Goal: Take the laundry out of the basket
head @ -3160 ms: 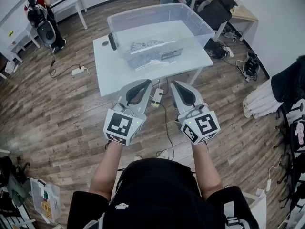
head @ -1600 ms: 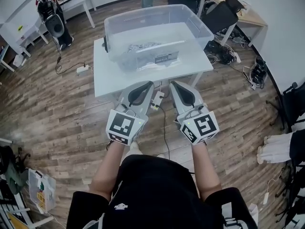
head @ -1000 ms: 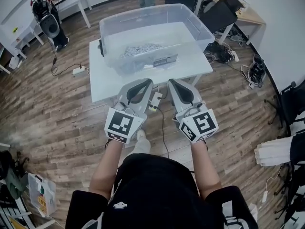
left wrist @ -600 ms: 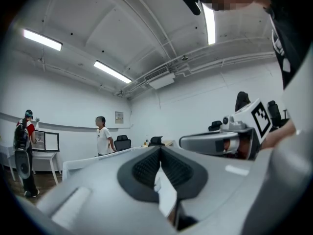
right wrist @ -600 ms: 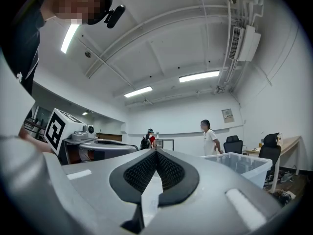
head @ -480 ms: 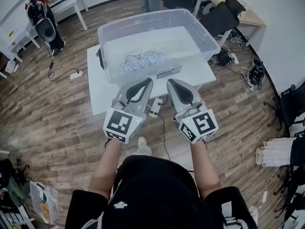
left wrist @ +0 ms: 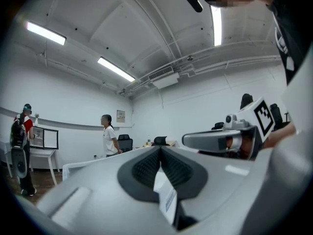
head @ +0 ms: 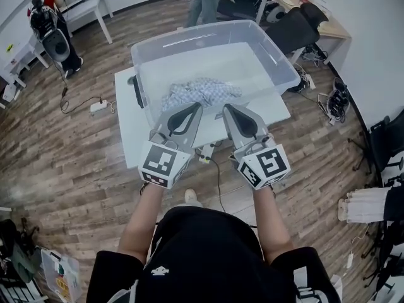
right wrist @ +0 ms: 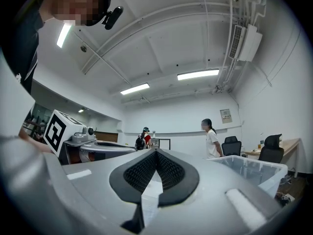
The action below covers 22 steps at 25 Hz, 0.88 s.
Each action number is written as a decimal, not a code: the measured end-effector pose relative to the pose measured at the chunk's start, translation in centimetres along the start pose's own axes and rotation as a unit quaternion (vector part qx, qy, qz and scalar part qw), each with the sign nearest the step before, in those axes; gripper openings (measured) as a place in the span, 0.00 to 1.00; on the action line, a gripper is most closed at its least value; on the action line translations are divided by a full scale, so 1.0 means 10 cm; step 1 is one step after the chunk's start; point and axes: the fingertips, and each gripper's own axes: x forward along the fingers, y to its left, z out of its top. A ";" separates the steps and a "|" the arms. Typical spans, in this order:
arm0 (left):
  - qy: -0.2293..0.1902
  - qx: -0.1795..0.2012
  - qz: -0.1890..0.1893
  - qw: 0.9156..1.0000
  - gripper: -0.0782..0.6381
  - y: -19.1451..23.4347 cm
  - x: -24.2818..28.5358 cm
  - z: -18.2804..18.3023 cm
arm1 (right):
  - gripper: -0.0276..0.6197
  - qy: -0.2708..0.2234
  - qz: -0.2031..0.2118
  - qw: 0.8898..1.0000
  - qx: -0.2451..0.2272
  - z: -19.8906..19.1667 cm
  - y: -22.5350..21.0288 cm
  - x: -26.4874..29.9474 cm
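Loosely heaped, the laundry (head: 201,92) stretches left-right inside the basket (head: 281,55).

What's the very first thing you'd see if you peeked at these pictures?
The big see-through tub on the white table in the middle of the room catches the eye first, with a crumpled checked cloth lying at its bottom. Right in front of it, the left gripper and the right gripper are held side by side, both shut and empty, each with a black-and-white marker cube at its back.
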 end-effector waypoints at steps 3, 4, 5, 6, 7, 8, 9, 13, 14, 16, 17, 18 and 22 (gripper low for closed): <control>0.001 0.000 -0.008 1.000 0.12 0.13 0.06 -0.02 | 0.04 0.002 -0.001 1.000 -0.003 0.01 -0.01 0.17; 0.001 0.000 -0.010 1.000 0.12 0.18 0.07 -0.03 | 0.04 0.003 -0.002 1.000 -0.004 0.01 -0.02 0.23; 0.000 -0.002 -0.009 1.000 0.12 0.24 0.08 -0.04 | 0.04 0.004 -0.004 1.000 -0.004 0.01 -0.02 0.28; 0.000 -0.004 -0.007 1.000 0.12 0.31 0.08 -0.05 | 0.04 0.005 -0.005 1.000 -0.004 0.00 -0.02 0.34; 0.000 -0.008 -0.004 1.000 0.12 0.38 0.08 -0.06 | 0.04 0.006 -0.006 1.000 -0.003 -0.01 -0.02 0.39; 0.000 -0.012 0.000 1.000 0.12 0.45 0.08 -0.08 | 0.04 0.006 -0.008 1.000 -0.003 -0.02 -0.02 0.43; 0.000 -0.017 0.002 1.000 0.12 0.50 0.08 -0.10 | 0.04 0.007 -0.009 1.000 -0.003 -0.03 -0.02 0.47; 0.000 -0.030 0.014 0.999 0.12 0.70 0.09 -0.17 | 0.04 0.008 -0.010 1.000 -0.004 -0.07 0.00 0.60; 0.000 -0.034 0.018 0.999 0.12 0.74 0.09 -0.18 | 0.04 0.009 -0.010 1.000 -0.005 -0.08 0.01 0.62; -0.001 -0.037 0.024 0.999 0.12 0.82 0.09 -0.19 | 0.04 0.013 -0.011 1.000 -0.007 -0.08 0.01 0.66; -0.001 -0.038 0.028 0.999 0.12 0.86 0.10 -0.19 | 0.04 0.014 -0.011 1.000 -0.009 -0.07 -0.01 0.68; 0.000 -0.038 0.033 0.999 0.12 0.90 0.12 -0.19 | 0.04 0.014 -0.012 1.000 -0.010 -0.05 -0.03 0.70; 0.001 -0.043 0.038 0.998 0.12 0.98 0.17 -0.20 | 0.04 0.008 -0.016 1.000 -0.012 0.00 -0.14 0.73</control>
